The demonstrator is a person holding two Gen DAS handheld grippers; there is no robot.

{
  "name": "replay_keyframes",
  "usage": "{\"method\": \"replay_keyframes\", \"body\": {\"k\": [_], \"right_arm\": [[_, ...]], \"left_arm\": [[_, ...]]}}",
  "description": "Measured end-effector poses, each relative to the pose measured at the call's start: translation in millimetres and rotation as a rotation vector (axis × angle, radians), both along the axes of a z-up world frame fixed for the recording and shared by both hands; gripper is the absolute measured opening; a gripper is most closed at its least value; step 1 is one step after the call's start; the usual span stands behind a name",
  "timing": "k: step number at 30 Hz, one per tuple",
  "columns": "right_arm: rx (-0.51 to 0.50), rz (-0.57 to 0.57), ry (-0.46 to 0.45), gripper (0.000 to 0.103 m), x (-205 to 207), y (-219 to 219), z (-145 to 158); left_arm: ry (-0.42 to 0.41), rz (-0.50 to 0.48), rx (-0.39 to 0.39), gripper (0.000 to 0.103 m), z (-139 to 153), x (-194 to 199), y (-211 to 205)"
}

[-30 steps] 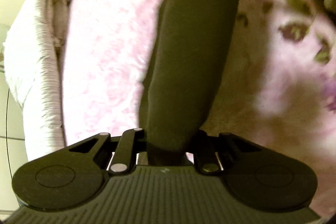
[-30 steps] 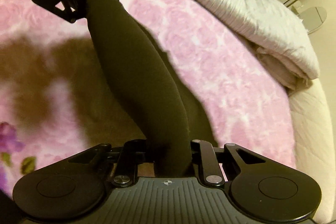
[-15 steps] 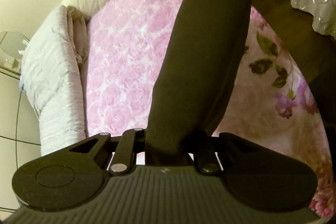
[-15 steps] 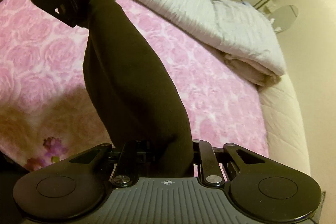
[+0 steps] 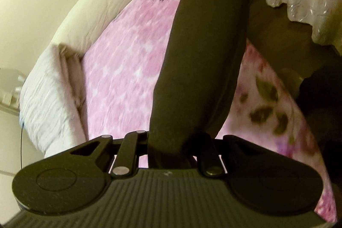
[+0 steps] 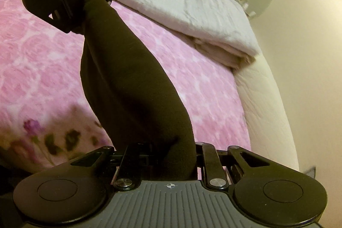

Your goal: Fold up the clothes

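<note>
Left wrist view: the left gripper [image 5: 168, 151] at bottom centre pinches one end of a dark garment [image 5: 205, 52], which runs as a band to the upper right of the frame, above the pink bedspread [image 5: 128, 69]. Right wrist view: the right gripper [image 6: 171, 161] pinches the other end at bottom centre; the garment [image 6: 128, 78] stretches to the upper left, where the left gripper [image 6: 74, 12] clamps it. Recommendation: keep both pinches firm and the band level and taut, so it lowers flat without twisting.
</note>
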State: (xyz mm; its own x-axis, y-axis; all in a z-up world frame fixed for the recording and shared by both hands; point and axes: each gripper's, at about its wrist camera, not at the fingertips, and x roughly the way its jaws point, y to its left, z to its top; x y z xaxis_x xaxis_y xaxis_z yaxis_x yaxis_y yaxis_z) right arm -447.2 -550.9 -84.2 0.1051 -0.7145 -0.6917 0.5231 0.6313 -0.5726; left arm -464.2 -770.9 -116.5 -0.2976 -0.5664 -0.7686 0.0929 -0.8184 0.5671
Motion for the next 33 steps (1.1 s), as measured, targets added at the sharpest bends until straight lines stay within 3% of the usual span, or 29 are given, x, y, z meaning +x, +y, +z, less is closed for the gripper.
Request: {"method": "replay_keyframes", "body": {"k": [7,13,19,25,29,33], "right_arm": [[0.04,-0.117,-0.01,0.018,-120.0,-41.4,-10.1],[0.076,-0.141,0.002,0.018,-209.5,-93.8,-9.3],[0.067,-0.142,0.02,0.018,-259.7,-147.2,-6.5],[0.066,-0.166,0.059,0.018,-276.5,-200.5,-5.1],[0.071,-0.161,0.059,0.018,-292.8,-241.9,-8.1],[0.086,-0.137,0.05,0.018,-314.2,-288.4,-16.6]], "left_arm": [[-0.02,-0.097,0.04,0.014,-12.4,-130.1,-10.9],[0.011,-0.074,0.077,0.014,-16.0,-215.7,-37.5],[0.037,-0.061,0.088,0.014,-8.6,-252.4,-78.2],[0.078,-0.074,0.065,0.014,-9.7,-274.9,-139.5],[0.074,-0.086,0.057,0.014,-10.4,-293.7,-174.4],[0.057,-0.035,0.062,0.014,-20.5,-328.2,-223.4]]}}
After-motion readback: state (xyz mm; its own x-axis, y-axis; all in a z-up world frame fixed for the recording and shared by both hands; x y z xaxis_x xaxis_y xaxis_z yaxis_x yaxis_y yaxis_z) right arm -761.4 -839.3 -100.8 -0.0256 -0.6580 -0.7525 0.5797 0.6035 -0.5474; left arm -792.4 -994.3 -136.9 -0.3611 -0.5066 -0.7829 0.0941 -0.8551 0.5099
